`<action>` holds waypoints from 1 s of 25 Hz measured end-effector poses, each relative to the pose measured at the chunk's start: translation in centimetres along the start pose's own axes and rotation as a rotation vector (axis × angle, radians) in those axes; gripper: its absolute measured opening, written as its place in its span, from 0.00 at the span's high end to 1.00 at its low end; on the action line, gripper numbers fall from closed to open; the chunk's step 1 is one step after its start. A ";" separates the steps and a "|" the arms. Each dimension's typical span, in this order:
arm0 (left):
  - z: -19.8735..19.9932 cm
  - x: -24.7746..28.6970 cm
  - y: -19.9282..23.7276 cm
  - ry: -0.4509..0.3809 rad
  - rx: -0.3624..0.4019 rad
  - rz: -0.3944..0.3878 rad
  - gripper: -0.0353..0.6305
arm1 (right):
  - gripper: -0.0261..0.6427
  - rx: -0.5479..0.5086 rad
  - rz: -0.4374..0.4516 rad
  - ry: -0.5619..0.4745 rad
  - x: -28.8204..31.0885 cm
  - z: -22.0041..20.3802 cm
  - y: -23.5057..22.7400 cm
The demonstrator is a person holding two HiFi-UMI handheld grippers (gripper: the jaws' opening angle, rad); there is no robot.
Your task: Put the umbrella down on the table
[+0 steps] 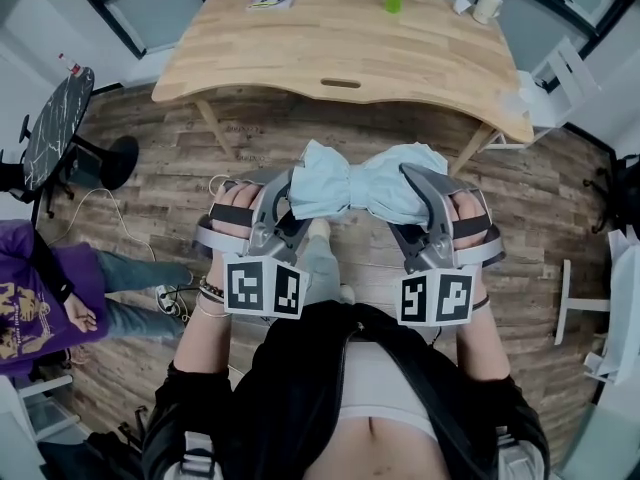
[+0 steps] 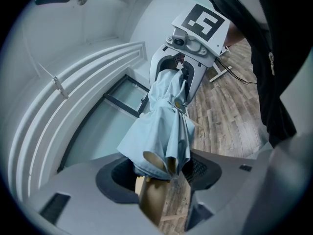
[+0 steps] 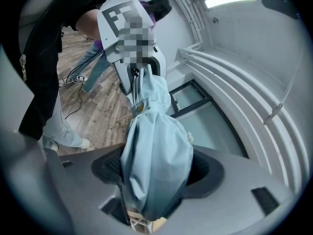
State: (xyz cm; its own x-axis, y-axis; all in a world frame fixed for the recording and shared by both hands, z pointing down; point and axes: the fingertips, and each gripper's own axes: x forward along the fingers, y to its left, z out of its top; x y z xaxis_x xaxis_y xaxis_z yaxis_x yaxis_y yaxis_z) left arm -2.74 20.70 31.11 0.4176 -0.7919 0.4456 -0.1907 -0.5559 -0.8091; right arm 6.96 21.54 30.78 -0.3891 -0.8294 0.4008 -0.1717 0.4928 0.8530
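Dark jacket (image 1: 290, 388) of the person fills the near edge of the head view. Just beyond it, the folded pale-blue umbrella (image 1: 365, 188) hangs in the air over the wood floor (image 1: 560, 198), with its long axis running left to right between the two claws. Left claw (image 1: 288, 200): jaws wide, clamped on one end of the bundle, fabric bunched between the pads. Right claw (image 1: 425, 200): jaws likewise spread, closed round the other end, cloth filling the gap. Worktop (image 1: 340, 53) lies straight ahead, well apart from the umbrella, near edge roughly parallel to its axis. Neither hand is clearly nearer. Judgement: carry both ends forward together, then lower.
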 end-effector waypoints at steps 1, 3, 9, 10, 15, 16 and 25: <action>-0.1 0.1 -0.1 -0.003 0.003 0.004 0.56 | 0.48 -0.002 -0.005 0.000 0.1 0.0 0.2; -0.3 0.3 -0.5 -0.011 0.010 0.012 0.56 | 0.48 -0.006 -0.018 0.002 0.2 -0.1 0.6; -2.5 4.6 3.5 -0.033 0.015 0.007 0.56 | 0.48 -0.004 -0.024 0.023 5.3 -0.7 -2.7; -3.0 5.7 4.5 -0.036 0.015 0.001 0.56 | 0.48 0.000 -0.020 0.027 6.6 -0.8 -3.5; -4.9 9.7 7.5 -0.050 0.019 -0.013 0.56 | 0.48 0.008 -0.018 0.042 11.1 -1.7 -5.8; -5.1 10.4 8.0 -0.053 0.019 -0.014 0.56 | 0.48 0.008 -0.018 0.044 11.9 -1.9 -6.3; -7.8 17.0 13.4 -0.079 0.032 -0.036 0.56 | 0.48 0.027 -0.019 0.073 19.1 -3.4 -10.8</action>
State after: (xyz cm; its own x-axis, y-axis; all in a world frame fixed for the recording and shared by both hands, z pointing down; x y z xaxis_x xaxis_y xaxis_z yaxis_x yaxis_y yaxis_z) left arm -5.10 -2.19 30.78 0.4923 -0.7485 0.4442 -0.1468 -0.5744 -0.8053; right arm 4.46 -0.54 30.35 -0.3189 -0.8551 0.4089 -0.2034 0.4831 0.8516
